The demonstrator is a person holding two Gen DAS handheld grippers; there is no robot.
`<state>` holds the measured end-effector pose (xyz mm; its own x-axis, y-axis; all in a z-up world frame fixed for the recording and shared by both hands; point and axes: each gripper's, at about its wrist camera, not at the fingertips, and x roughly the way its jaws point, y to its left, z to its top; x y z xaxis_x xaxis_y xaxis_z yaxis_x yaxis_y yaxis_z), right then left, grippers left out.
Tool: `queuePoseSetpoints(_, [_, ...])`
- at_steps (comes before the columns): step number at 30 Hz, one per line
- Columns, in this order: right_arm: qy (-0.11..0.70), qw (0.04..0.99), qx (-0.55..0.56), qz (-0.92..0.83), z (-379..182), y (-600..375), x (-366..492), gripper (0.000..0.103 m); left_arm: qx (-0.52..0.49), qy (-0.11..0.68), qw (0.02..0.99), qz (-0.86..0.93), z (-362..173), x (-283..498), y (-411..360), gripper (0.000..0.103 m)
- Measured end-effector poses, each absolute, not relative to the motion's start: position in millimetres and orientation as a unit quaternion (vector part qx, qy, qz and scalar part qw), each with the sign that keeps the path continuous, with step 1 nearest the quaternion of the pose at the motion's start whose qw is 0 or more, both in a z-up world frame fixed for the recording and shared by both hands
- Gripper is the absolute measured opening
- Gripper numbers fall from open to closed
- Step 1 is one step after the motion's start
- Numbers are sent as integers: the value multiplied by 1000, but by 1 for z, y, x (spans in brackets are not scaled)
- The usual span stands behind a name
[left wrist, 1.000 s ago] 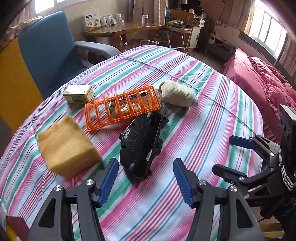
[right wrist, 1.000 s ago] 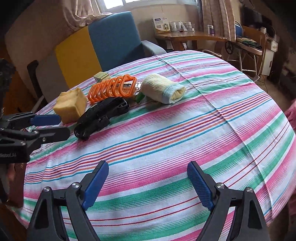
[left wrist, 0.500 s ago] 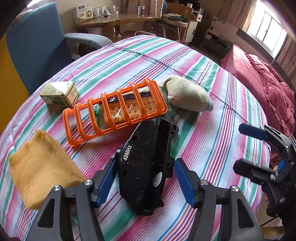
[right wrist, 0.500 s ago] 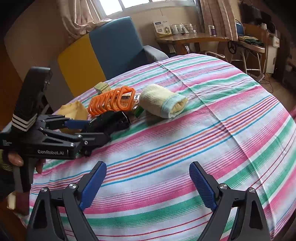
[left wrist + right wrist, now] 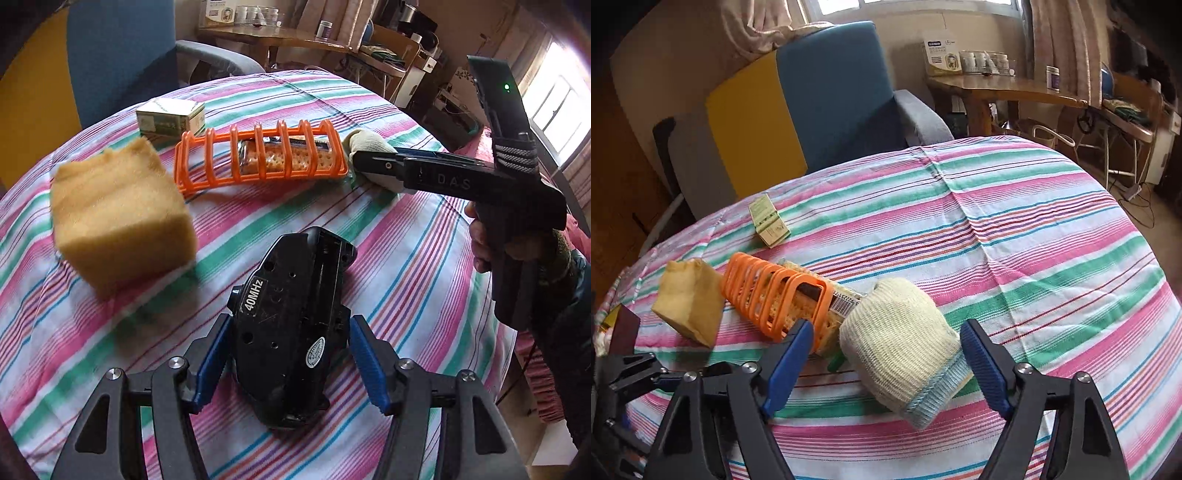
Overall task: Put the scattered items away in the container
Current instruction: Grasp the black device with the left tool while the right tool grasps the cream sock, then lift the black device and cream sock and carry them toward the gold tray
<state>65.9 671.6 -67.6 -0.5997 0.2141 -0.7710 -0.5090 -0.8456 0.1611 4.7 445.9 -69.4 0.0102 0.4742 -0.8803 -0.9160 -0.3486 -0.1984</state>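
Five loose items on the striped counter point(image 5: 1034, 206): remote, sock, sponge, small box, cracker pack.

Remote point(image 5: 291, 325): black, face down, between the pads of the left gripper point(image 5: 290, 363). Jaws straddle its narrow waist; the left pad looks to touch, the right shows a slim gap, so grip appears not yet complete. The waist probably offers the firmest hold.

Sock point(image 5: 905, 347): cream, rolled, blue cuff nearest the camera. Right gripper point(image 5: 886, 363) is open around it, pads clear on both sides, likely lined up to close across the roll.

Basket point(image 5: 258, 158): orange, slatted, lying on its side just beside the sock. Cracker pack point(image 5: 284, 157) already inside, one end protruding toward the sock.

Sponge point(image 5: 118, 218): yellow block, apart from the remote.

Box point(image 5: 170, 118): green-white, behind the basket.

Obstruction: the basket's tipped side may hinder dropping items in; the right gripper's left pad sits close to the pack.
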Motion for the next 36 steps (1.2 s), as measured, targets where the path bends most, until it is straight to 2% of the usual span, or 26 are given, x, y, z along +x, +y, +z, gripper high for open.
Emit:
queuePoseSetpoints(2, [161, 210, -404, 876, -68, 665, 70, 63, -479, 232, 515, 672, -69, 11, 435, 64])
queuePoseSetpoints(8, [146, 199, -399, 883, -58, 639, 95, 59, -497, 203, 497, 682, -66, 26, 382, 64])
queuePoseSetpoints(12, [154, 157, -403, 889, -57, 595, 112, 59, -506, 179, 481, 693, -66, 37, 346, 64])
queuePoseSetpoints(21, [157, 72, -407, 897, -57, 478, 133, 60, -513, 134, 448, 720, -64, 61, 277, 65])
queuePoseSetpoints(25, [159, 42, -415, 895, -55, 440, 133, 63, -513, 122, 440, 727, -59, 66, 256, 65])
queuePoseSetpoints(27, [161, 36, -409, 897, -49, 429, 134, 66, -511, 115, 440, 729, -56, 68, 244, 66])
queuePoseSetpoints(29, [174, 36, -410, 895, -45, 425, 136, 74, -509, 109, 441, 732, -52, 70, 232, 66])
queuePoseSetpoints(36, [174, 46, -424, 887, -37, 414, 154, 74, -478, 111, 465, 737, -45, 80, 214, 67])
